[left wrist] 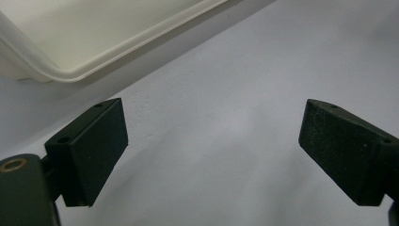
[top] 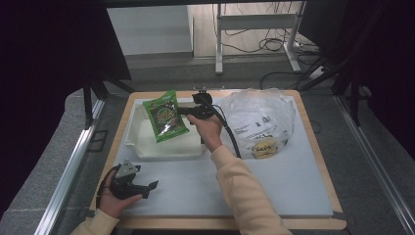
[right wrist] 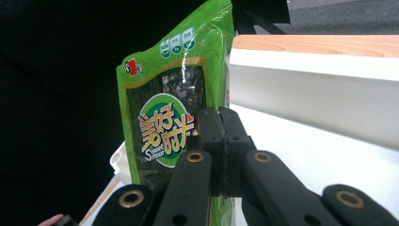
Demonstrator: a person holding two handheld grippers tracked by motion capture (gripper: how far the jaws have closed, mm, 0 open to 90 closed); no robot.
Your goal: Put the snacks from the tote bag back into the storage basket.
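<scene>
1. Right hand-held gripper (top: 185,110) is clamped on the edge of the green seaweed snack packet (top: 166,116); the packet hangs above the white tray (top: 169,152), near its back half.
2. Key relation: packet extends left of the jaws, long axis slanting from the tray's far edge toward the near one, tray straight below. I judge the next move is a short drop, then release.
3. Left hand-held gripper (top: 150,186) is wide open and holds nothing, low over the bench (top: 274,186), in front of the tray's near-left corner. The right one is nearer.
4. Right gripper view: jaws pinch the packet (right wrist: 164,127) side seam. High view adds a clear plastic bag (top: 259,117) to the right.
</scene>
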